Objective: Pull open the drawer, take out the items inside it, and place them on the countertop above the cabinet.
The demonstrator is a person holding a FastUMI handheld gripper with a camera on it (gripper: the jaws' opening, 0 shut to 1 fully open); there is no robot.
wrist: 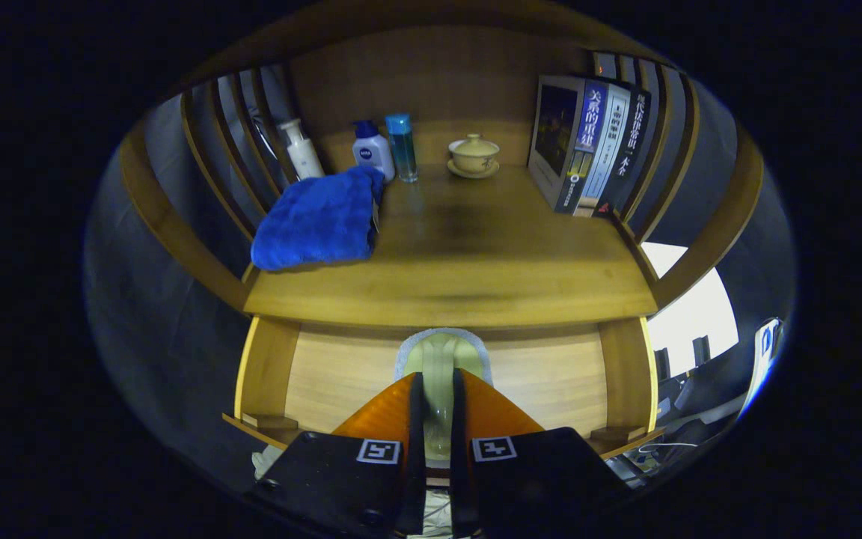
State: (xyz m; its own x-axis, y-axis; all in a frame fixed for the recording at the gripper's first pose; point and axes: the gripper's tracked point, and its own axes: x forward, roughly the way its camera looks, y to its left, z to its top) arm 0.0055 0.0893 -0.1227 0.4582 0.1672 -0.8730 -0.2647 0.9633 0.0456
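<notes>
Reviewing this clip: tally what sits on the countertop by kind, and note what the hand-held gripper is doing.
Bottles: 3 (white pump bottle, white bottle with blue cap, clear blue bottle)
Towels: 1 (blue towel)
Lidded teacups on saucers: 1
Books: 3, standing together
Total: 8
The hand-held gripper is closed on a pale, translucent item between its fingers, below the countertop.

Mounted on the gripper (pixel 437 389), looking forward along its two fingers, which rise close together at the bottom of the view. Faces the wooden cabinet head-on, close to the open drawer (pixel 341 370) just under the countertop (pixel 476 254). Looks slightly down onto that top, back to the rear panel and slatted sides. Single fisheye view; nothing shared.
</notes>
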